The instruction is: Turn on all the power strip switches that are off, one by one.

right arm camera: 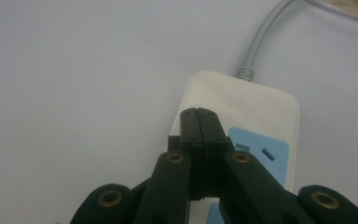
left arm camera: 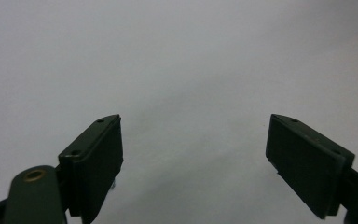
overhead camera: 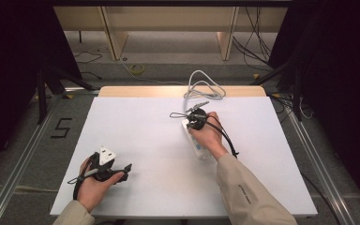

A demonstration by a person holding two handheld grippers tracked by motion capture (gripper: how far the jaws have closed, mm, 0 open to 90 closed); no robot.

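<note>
A white power strip (overhead camera: 199, 150) with blue sockets lies right of centre on the white table (overhead camera: 136, 126), and its grey cable (overhead camera: 205, 88) coils at the far edge. My right gripper (overhead camera: 191, 123) is shut and rests on the strip's far end. In the right gripper view the shut jaws of the right gripper (right arm camera: 199, 113) press together over the power strip (right arm camera: 247, 100), beside a blue socket (right arm camera: 265, 151), with nothing seen between them; the cable (right arm camera: 261, 42) leaves the strip's end. My left gripper (overhead camera: 127, 171) is held open at the near left, over bare table. The left gripper (left arm camera: 193, 154) holds nothing.
A black "5" (overhead camera: 62, 127) is taped on the floor left of the table. Metal rails (overhead camera: 23, 154) run along both sides. Beyond the far edge are wooden legs (overhead camera: 115, 37) and loose floor cables (overhead camera: 258, 47).
</note>
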